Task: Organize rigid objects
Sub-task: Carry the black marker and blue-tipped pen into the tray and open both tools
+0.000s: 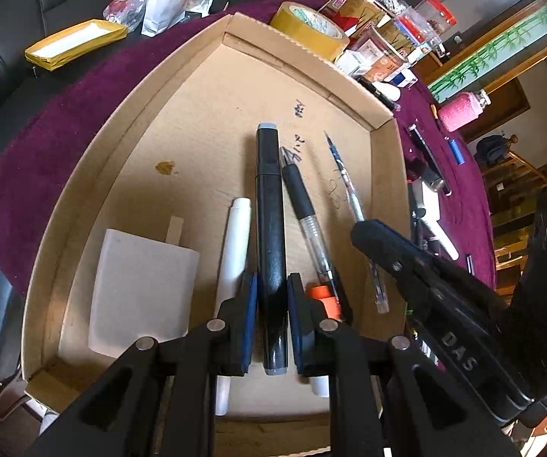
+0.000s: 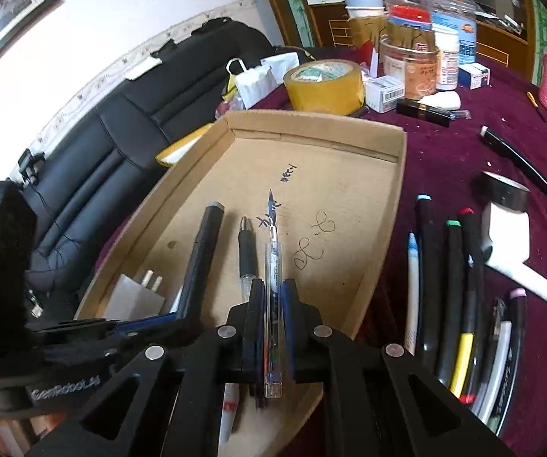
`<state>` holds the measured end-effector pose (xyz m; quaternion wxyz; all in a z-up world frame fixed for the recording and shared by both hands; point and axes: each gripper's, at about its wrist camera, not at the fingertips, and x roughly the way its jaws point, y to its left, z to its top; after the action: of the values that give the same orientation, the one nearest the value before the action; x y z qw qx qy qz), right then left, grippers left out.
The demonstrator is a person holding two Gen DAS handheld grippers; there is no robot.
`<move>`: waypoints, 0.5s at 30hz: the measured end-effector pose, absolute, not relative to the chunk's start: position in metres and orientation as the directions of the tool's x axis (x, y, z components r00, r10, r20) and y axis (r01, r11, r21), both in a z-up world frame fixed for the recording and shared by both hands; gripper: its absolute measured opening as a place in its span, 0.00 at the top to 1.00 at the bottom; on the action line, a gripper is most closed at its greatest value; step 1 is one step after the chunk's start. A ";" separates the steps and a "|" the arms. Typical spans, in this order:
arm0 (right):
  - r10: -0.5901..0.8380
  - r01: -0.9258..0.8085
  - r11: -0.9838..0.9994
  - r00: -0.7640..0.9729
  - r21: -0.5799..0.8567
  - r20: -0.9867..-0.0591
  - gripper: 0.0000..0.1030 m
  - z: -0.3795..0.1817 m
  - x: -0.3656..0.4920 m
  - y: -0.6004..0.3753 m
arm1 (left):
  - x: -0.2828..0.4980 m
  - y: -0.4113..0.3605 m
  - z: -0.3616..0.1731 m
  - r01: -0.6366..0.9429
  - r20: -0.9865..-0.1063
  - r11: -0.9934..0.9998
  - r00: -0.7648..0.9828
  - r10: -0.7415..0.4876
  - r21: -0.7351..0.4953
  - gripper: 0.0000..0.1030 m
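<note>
**Two grippers, two pens, one cardboard tray**

Over a shallow cardboard tray (image 1: 205, 57) on a table draped in purple cloth (image 2: 445, 152), a pair of hand-held grippers each hold a writing tool. The left gripper (image 1: 271, 285) is clamped on a thick black marker (image 1: 269, 205) with grey end caps, its blue pads pressing the barrel from both sides, the marker pointing away along the fingers and above the tray floor. The right gripper (image 2: 272, 293) is closed tight on a slim clear pen (image 2: 272, 266) with its fine tip aimed toward the far wall of the tray.

In the tray lie a white charger plug (image 1: 140, 293) at the left, a white marker (image 1: 235, 243) beside it, and a black-grip pen with a clear barrel (image 1: 304, 213) and an orange piece at its near end. Handwritten scribbles mark the tray floor.

Outside the tray, to its right, a row of markers (image 2: 452, 285) with coloured caps waits on the cloth, near a white thermometer-like device (image 2: 509, 247) and a roll of black tape (image 2: 504, 190). A roll of yellow tape (image 2: 325, 83) stands just beyond the tray's far edge, among jars and small boxes. A black sofa (image 2: 140, 106) lines the wall behind.
</note>
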<state>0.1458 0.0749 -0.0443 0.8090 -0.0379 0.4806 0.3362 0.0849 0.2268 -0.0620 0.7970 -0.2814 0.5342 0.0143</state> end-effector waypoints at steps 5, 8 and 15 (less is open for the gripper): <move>0.478 -0.584 0.779 0.314 0.230 -0.820 0.91 -0.053 0.152 0.086 | 0.086 0.225 -0.063 -0.313 -0.861 0.847 0.424 -0.280 -0.429 0.85; 0.464 -0.588 0.779 0.308 0.218 -0.831 0.91 -0.056 0.153 0.090 | 0.086 0.223 -0.063 -0.310 -0.863 0.852 0.425 -0.273 -0.422 0.85; 0.428 -0.599 0.783 0.323 0.168 -0.844 0.90 -0.060 0.153 0.094 | 0.084 0.224 -0.062 -0.316 -0.863 0.849 0.426 -0.272 -0.424 0.85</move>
<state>0.1531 0.0941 -0.0601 0.8085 -0.0874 0.4876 0.3176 0.0835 0.2241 -0.0623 0.7985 -0.2748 0.5355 0.0137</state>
